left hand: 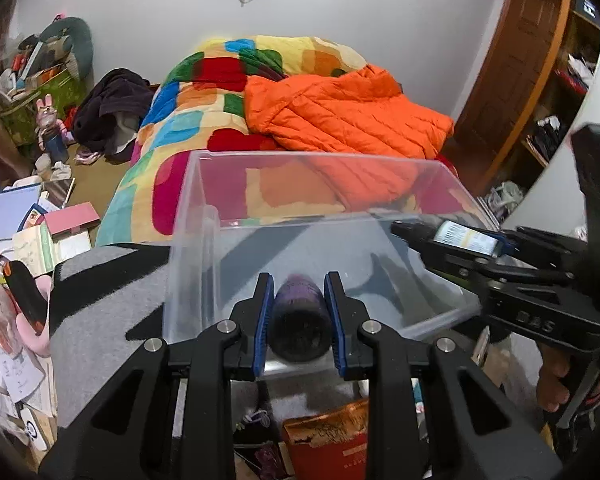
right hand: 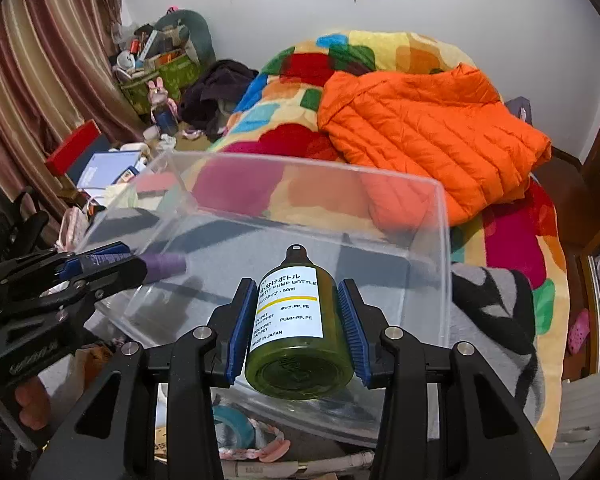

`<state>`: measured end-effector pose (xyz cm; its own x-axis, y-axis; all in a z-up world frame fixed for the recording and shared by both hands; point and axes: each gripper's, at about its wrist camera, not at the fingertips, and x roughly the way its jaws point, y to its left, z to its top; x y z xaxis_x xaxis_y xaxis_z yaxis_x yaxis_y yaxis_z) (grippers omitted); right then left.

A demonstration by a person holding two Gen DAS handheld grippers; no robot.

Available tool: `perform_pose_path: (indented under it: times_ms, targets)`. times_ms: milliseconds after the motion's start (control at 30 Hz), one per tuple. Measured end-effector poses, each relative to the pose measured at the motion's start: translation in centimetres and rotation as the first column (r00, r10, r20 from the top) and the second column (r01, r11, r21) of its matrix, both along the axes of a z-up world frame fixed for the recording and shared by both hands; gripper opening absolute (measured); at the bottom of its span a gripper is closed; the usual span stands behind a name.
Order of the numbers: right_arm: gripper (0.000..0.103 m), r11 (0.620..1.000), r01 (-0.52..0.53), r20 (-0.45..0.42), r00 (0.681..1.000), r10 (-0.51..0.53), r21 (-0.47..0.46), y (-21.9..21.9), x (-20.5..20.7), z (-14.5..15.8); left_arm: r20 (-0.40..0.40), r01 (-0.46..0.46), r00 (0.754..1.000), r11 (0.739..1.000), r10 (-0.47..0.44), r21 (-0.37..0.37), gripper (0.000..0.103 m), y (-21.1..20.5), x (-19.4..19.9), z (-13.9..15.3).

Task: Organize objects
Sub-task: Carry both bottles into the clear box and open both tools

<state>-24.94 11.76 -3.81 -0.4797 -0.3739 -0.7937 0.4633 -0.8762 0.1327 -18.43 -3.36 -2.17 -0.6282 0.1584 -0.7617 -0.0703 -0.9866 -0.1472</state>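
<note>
A clear plastic bin (left hand: 396, 168) (right hand: 444, 248) stands on a grey and black blanket (left hand: 100, 304) at the foot of the bed. My left gripper (left hand: 299, 312) is shut on a dark purple bottle (left hand: 299, 320), held over the bin's near edge; the bottle also shows in the right wrist view (right hand: 166, 265). My right gripper (right hand: 298, 320) is shut on a green pump bottle (right hand: 296, 332) with a white label, held over the bin's near right edge. It also shows in the left wrist view (left hand: 464, 237).
A bed with a colourful quilt (left hand: 204, 120) and an orange puffer jacket (left hand: 348, 112) lies behind the bin. Books, boxes and papers (left hand: 32, 224) clutter the floor at left. A wooden door and shelves (left hand: 540, 92) stand at right.
</note>
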Motion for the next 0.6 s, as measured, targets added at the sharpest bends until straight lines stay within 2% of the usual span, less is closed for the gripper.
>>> perform_pose_path:
  times_ms: [200, 267, 333, 400, 467, 600]
  targets:
    - [0.041, 1.0, -0.004, 0.01, 1.0, 0.004, 0.005, -0.2, 0.2, -0.3, -0.032, 0.018, 0.999, 0.999, -0.019, -0.031, 0.027, 0.9, 0.9, 0.9]
    - [0.049, 1.0, -0.003, 0.015, 1.0, 0.003, -0.013, 0.2, 0.5, 0.1, -0.045, 0.021, 0.999, 0.999, -0.022, -0.039, 0.029, 1.0, 1.3, 1.3]
    - [0.054, 0.999, 0.008, 0.006, 1.0, -0.008, -0.036, 0.8, 1.0, 0.7, -0.067, 0.02, 0.998, 0.999, -0.023, -0.047, 0.036, 1.1, 2.0, 1.9]
    - [0.059, 0.998, 0.019, -0.001, 1.0, -0.019, -0.058, 1.5, 1.7, 1.4, -0.09, 0.018, 0.996, 0.999, -0.022, -0.052, 0.051, 1.0, 2.9, 2.5]
    - [0.062, 0.996, 0.029, -0.002, 1.0, -0.029, -0.086, 2.4, 2.7, 2.0, -0.115, 0.009, 0.993, 0.998, -0.017, -0.063, 0.06, 1.0, 4.0, 3.1]
    - [0.07, 0.993, 0.056, -0.001, 0.998, -0.056, -0.109, 4.1, 5.1, 2.6, -0.136, 0.007, 0.991, 0.996, -0.02, -0.094, 0.068, 1.1, 6.0, 3.3]
